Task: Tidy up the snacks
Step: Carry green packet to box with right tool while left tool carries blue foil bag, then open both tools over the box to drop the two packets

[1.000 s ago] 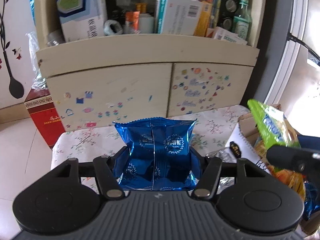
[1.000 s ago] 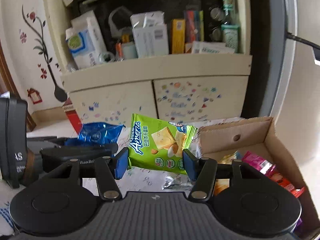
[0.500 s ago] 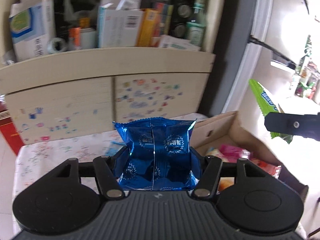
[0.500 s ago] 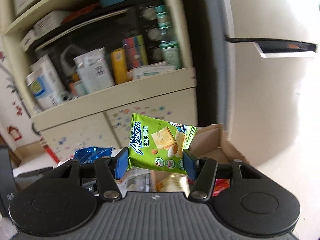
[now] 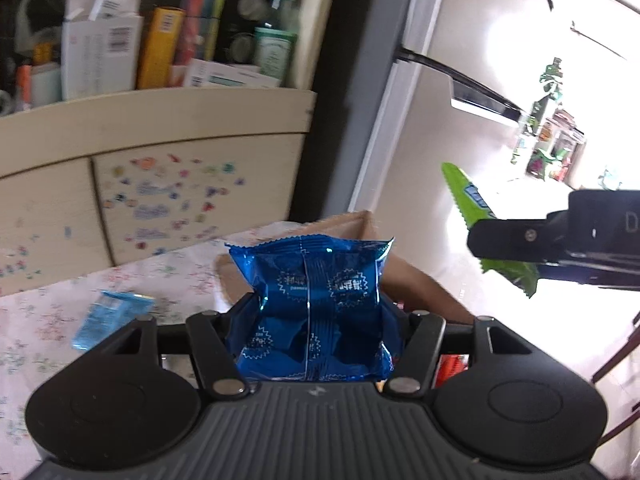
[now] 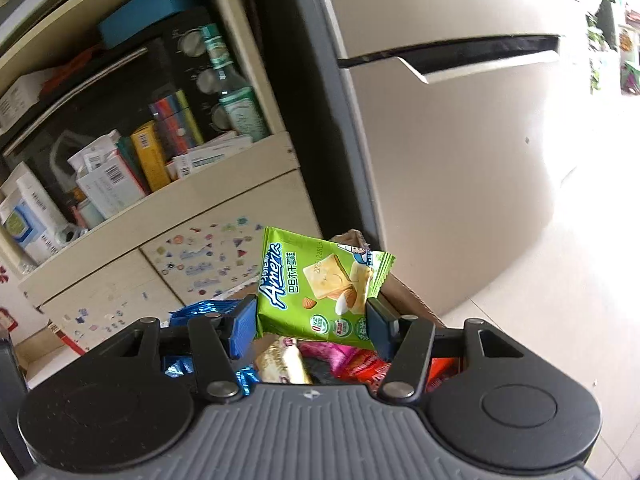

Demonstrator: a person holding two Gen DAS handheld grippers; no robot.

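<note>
My left gripper (image 5: 316, 320) is shut on a dark blue snack packet (image 5: 316, 304) and holds it in the air over the near end of a brown cardboard box (image 5: 416, 276). My right gripper (image 6: 310, 320) is shut on a green Ameria biscuit packet (image 6: 316, 284) above the same box (image 6: 404, 292), where several snack packets (image 6: 360, 360) lie. In the left wrist view the right gripper (image 5: 516, 240) shows at the right with the green packet (image 5: 468, 196) edge-on. A light blue packet (image 5: 112, 316) lies on the floral tablecloth (image 5: 44, 320).
A cream cabinet with stickered doors (image 5: 160, 188) stands behind the table, its shelf crowded with boxes and bottles (image 5: 120, 48). A fridge (image 6: 460, 140) stands to the right of the cabinet. Pale floor tiles (image 6: 560, 300) lie to the right.
Both grippers have swung to the right, still holding their packets. The box has come under them and the fridge fills more of the right wrist view.
</note>
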